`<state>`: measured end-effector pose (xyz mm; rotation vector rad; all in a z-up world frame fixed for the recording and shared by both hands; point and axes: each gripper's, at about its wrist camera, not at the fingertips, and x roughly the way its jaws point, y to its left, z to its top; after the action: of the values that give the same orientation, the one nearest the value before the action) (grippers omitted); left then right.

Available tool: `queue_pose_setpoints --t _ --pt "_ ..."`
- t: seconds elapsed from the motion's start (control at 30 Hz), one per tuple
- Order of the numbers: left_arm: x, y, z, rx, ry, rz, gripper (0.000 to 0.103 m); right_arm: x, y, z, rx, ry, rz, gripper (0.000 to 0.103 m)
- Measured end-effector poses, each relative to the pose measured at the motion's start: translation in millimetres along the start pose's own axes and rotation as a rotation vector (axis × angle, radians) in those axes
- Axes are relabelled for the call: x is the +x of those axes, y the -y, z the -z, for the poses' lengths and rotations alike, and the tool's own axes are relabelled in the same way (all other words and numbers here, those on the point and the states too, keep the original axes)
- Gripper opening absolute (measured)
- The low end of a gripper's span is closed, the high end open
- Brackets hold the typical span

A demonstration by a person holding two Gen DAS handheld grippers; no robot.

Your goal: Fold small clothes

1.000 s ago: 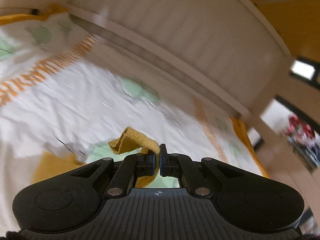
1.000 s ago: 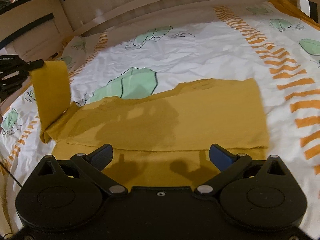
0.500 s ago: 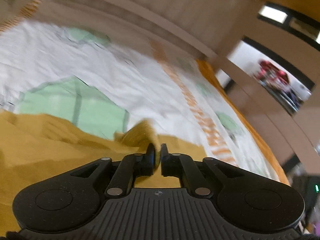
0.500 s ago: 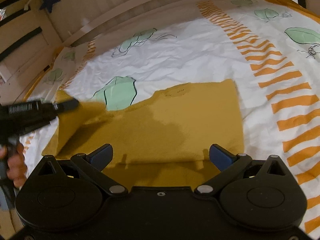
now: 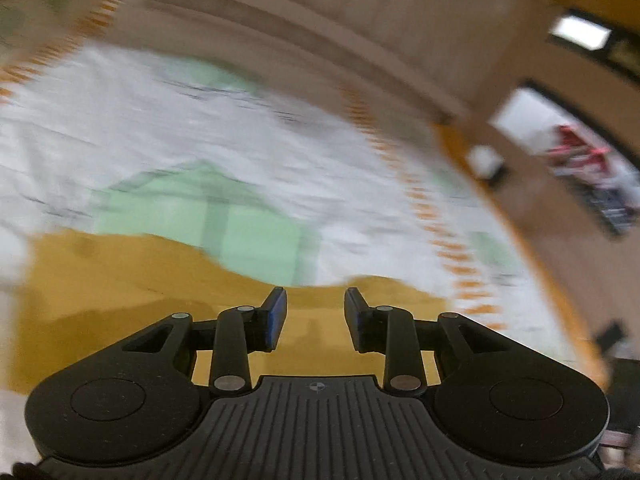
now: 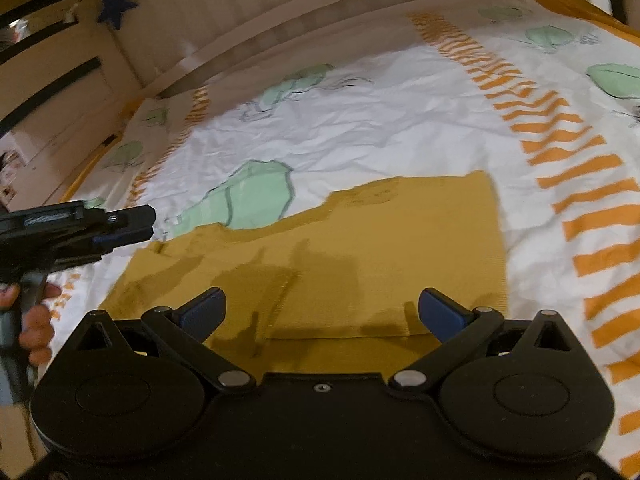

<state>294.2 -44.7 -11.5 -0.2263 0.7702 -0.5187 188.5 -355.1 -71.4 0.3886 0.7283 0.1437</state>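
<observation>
A mustard-yellow garment (image 6: 360,256) lies flat and partly folded on a white bed sheet (image 6: 380,120) with green leaf prints and orange stripes. In the blurred left wrist view the garment (image 5: 120,280) fills the lower part. My left gripper (image 5: 315,312) is open and empty just above the cloth; it also shows at the left edge of the right wrist view (image 6: 120,224), over the garment's left end. My right gripper (image 6: 320,312) is wide open and empty, above the garment's near edge.
A pale wooden bed rail (image 6: 280,32) curves along the far side of the sheet, with a blue star (image 6: 116,4) hanging at the far left. An orange border (image 5: 500,208) edges the sheet on the right.
The left gripper carried the garment's left end over onto the body, then opened and let it go. The cloth now lies flat. The right gripper stayed open.
</observation>
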Motion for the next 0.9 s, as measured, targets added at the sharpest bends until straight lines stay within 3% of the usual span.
queue_pose_setpoints --t 0.1,0.17,0.33,0.47,0.53,0.67,0.77,0.87,0.9 --pt "-4 -11 -7 0.072 -0.011 -0.197 0.031 7 -8 2 -0.013 -0.010 -0.048 0.103" --pt "-6 -23 -12 0.076 -0.025 -0.262 0.031 12 -16 2 -0.031 -0.020 -0.076 0.103" --pt "-17 -57 -22 -0.036 -0.047 -0.289 0.031 30 -39 -1 -0.096 -0.043 -0.121 0.102" --pt "-29 -70 -27 -0.040 -0.048 -0.327 0.031 52 -44 -5 -0.037 -0.106 -0.132 0.098" --pt "-36 -76 -28 -0.034 -0.049 -0.345 0.031 61 -42 -4 0.009 -0.145 -0.146 0.088" --pt "-41 -91 -28 -0.072 -0.076 -0.326 0.031 72 -38 2 0.076 -0.188 -0.118 0.083" --pt "-44 -102 -30 -0.117 -0.076 -0.305 0.031 75 -38 2 0.100 -0.185 -0.093 0.072" --pt "-48 -111 -32 -0.148 -0.068 -0.295 0.031 79 -40 -1 0.122 -0.201 -0.066 0.050" --pt "-49 -114 -32 -0.158 -0.064 -0.294 0.031 80 -42 -2 0.127 -0.207 -0.056 0.032"
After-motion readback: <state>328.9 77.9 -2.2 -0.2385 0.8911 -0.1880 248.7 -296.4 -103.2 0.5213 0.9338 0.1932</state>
